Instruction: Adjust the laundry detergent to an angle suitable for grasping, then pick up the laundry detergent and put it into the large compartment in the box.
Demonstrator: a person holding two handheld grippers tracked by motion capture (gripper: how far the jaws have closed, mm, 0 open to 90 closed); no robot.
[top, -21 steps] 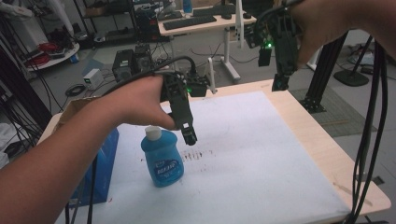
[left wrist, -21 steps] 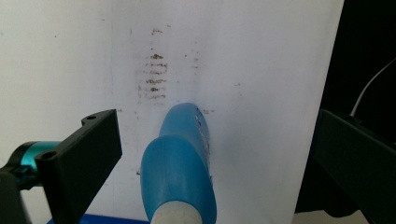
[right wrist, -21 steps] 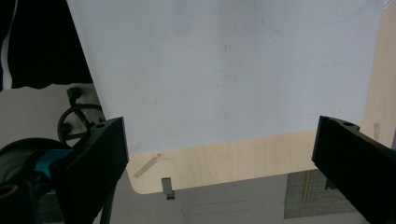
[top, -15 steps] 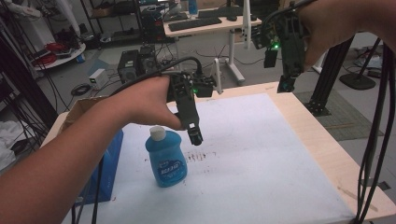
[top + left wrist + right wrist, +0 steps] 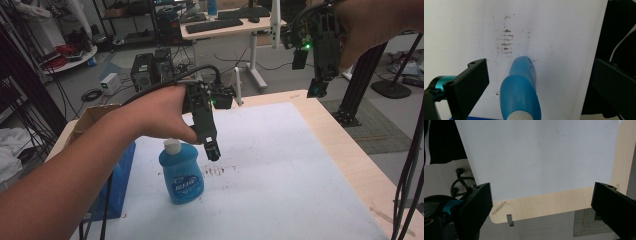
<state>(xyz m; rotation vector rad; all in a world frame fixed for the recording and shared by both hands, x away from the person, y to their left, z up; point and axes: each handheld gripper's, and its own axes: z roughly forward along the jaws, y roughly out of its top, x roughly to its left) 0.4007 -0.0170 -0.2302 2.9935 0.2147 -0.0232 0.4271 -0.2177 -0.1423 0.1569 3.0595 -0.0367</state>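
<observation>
- Workshop background: racks, cables and a desk with keyboards lie beyond a wooden table point(image 5: 345, 150); a white sheet point(image 5: 280, 180) covers most of the tabletop, with a patch of brown smudges point(image 5: 217, 171) near its middle.
- Blue block point(image 5: 120, 180): lies at the sheet's left edge, just beside the bottle.
- Bottle point(image 5: 181, 172): blue plastic, rounded shoulders, white cap on top, label with pale lettering on the front. It stands upright on the sheet, left of centre, long axis vertical, cap pointing up. The smudges lie just to its right. In the left gripper view the bottle point(image 5: 520, 92) is seen from above, between the two jaws and clear of both.
- Left forearm: comes in from the lower left, raised over the table; the hand point(image 5: 160, 112) wraps the gripper's body from above.
- Left gripper point(image 5: 212, 150): hangs tilted downward, tips just right of the cap and near it, not touching. Jaws stand wide apart, nothing gripped.
- Right hand point(image 5: 375, 25): held high at the upper right, over the table's far right edge.
- Right gripper point(image 5: 317, 90): points down, well apart from the bottle. In the right gripper view its jaws are spread wide over bare sheet and table edge, empty.
</observation>
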